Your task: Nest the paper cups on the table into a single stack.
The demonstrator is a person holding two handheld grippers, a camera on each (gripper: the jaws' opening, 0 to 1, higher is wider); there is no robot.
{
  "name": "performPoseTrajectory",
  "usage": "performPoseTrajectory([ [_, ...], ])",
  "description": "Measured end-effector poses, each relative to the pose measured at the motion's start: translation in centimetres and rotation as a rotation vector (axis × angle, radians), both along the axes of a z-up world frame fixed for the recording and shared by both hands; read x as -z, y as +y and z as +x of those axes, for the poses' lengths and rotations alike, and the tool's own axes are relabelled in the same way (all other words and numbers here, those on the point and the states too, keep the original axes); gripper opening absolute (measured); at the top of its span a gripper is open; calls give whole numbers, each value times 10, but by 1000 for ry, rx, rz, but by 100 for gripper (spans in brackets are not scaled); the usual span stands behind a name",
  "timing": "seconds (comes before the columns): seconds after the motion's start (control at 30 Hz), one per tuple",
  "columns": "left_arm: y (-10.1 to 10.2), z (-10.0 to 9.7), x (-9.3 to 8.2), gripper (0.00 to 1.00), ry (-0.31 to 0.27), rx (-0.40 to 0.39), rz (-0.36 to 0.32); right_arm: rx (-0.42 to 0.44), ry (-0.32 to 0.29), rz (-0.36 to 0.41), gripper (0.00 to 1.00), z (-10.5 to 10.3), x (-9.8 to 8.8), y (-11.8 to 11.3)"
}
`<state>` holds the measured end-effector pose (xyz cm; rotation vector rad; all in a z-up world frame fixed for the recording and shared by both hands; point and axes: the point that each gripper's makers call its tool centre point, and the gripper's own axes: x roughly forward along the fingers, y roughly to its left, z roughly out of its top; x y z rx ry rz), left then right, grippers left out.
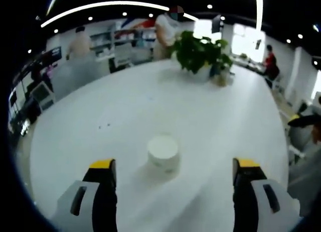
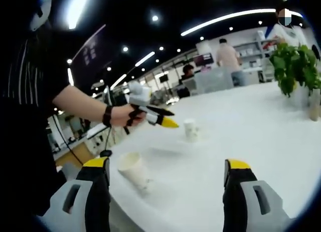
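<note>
While the left gripper (image 1: 174,167) hangs over the white table (image 1: 125,106), its two yellow-tipped jaws stand spread wide with nothing between them but air. One paper cup (image 1: 163,154) sits upside down on the tabletop just ahead of the jaws, slightly toward the left one and touching neither. At about one o'clock from that cup, well apart at the far edge of the table, stands a leafy potted plant (image 1: 201,52), with people and shelving beyond it.

From the right gripper view, the right gripper (image 2: 168,169) is likewise wide open and holds nothing. A second paper cup (image 2: 133,170) stands mouth up near the table's edge, close to the left jaw at about ten o'clock from the gap, tilted a little in this rolling view. Farther out, near twelve o'clock, a smaller-looking cup (image 2: 190,130) stands on the table; whether it is upright or inverted I cannot tell. Just left of it the person's hand (image 2: 123,115) grips the other tool, its yellow tips pointing at that cup and hovering above the table without touching it. The plant (image 2: 295,66) rises at two o'clock, far across the tabletop. A dark striped sleeve fills the near left side.
</note>
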<state>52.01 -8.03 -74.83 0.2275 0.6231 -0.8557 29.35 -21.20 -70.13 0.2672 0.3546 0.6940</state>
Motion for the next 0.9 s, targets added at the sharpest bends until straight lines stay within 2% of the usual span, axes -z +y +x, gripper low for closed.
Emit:
performPoseTrajectory([
  [0.1,-2,3,3,94,11,-9,-9,2,9,0,92,0,3,-3],
  [0.63,-14,26,7,85,-16,10,20,9,25,7,92,0,6,-11],
  [0.9,-21,33,18,82,2,28,36,16,32,13,91,3,8,-16],
])
